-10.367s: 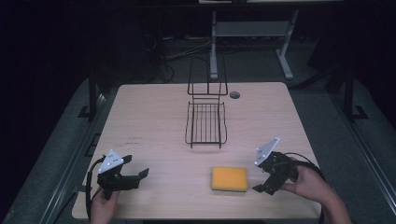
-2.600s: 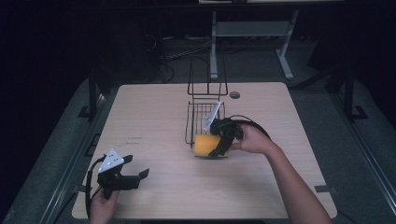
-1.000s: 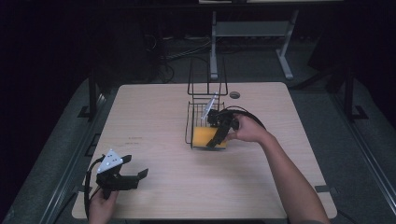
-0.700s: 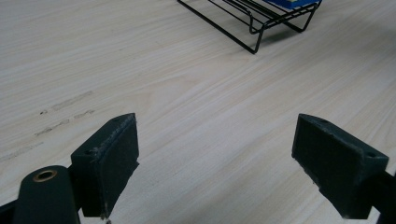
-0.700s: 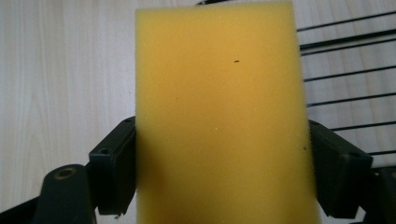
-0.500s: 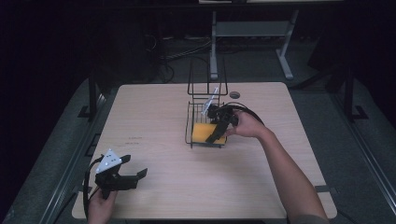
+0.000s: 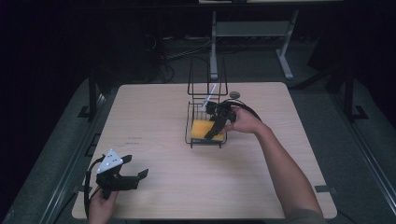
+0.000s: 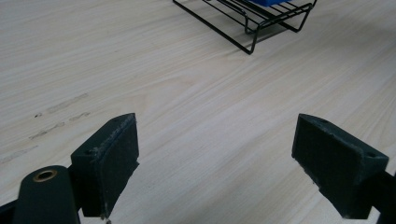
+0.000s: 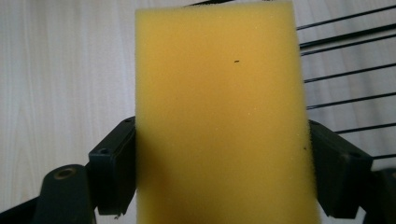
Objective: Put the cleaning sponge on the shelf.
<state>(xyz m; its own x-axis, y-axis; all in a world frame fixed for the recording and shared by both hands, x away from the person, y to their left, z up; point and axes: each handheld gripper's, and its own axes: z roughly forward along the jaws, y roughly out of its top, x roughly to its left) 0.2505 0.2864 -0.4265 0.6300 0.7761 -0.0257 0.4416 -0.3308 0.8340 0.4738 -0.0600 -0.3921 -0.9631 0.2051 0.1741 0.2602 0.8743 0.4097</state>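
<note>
At frame centre, my right tongs (image 7: 211, 132) grip the sponge (image 7: 202, 129) by its sides over the rack (image 7: 205, 140). Lower left, my left tongs (image 7: 135, 176) sit wide apart above the surface (image 7: 154, 116).

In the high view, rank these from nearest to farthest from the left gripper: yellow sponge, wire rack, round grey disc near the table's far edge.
Measured from the left gripper, at the near left corner:
1. Wire rack, mid-table; its near left corner comes first.
2. Yellow sponge, inside the rack, clamped by the right gripper.
3. Round grey disc, beyond the rack near the far edge.
</note>
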